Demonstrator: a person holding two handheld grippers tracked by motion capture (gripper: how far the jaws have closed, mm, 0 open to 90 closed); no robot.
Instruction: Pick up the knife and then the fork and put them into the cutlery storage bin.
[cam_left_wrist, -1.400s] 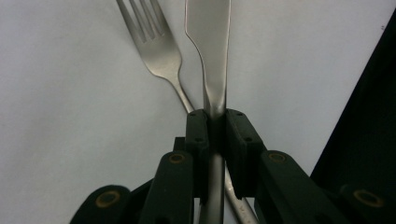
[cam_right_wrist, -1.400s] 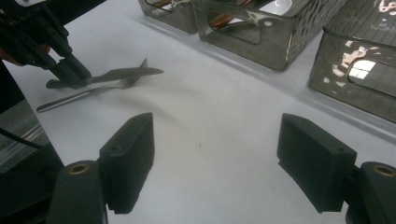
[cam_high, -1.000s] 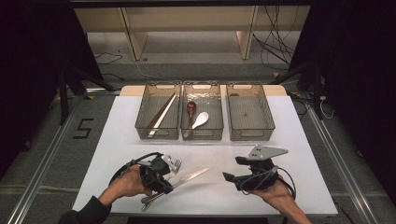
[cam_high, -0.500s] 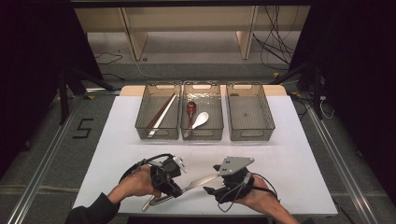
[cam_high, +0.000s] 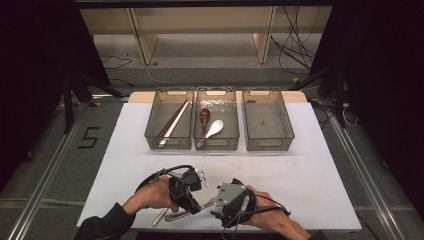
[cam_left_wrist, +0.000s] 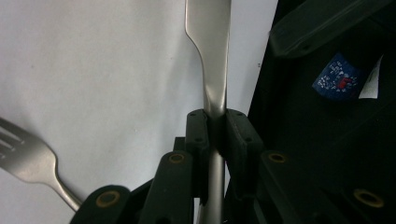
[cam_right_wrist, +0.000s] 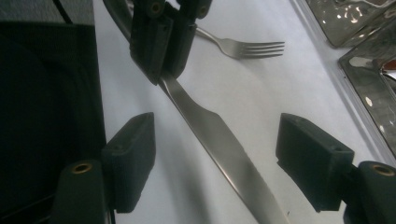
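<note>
my left gripper (cam_high: 192, 192) had the knife (cam_left_wrist: 211, 56) pinched tight between its jaws, clamped just where the handle narrows into the blade. in the left gripper view the blade ran straight up from the pads, over the white table (cam_high: 310, 165). my right gripper (cam_right_wrist: 219, 163) was right there at the blade, jaws spread wide with one on either side of it, neither pad touching the steel as far as i could see. in the right gripper view the blade slanted down between those jaws while the left gripper (cam_right_wrist: 163, 37) gripped it higher up. from the high view both grippers sat close together at the near edge of the table, the knife (cam_high: 210, 204) bridging them, my right gripper (cam_high: 231, 197) just beside the left. a fork (cam_right_wrist: 243, 47) lay flat on the table near the left gripper, tines pointing toward the bins (cam_high: 264, 146). three clear bins stood in a row at the far side, well apart from the grippers; chopsticks (cam_high: 172, 123) in the left one, two spoons (cam_high: 210, 127) in the middle.
</note>
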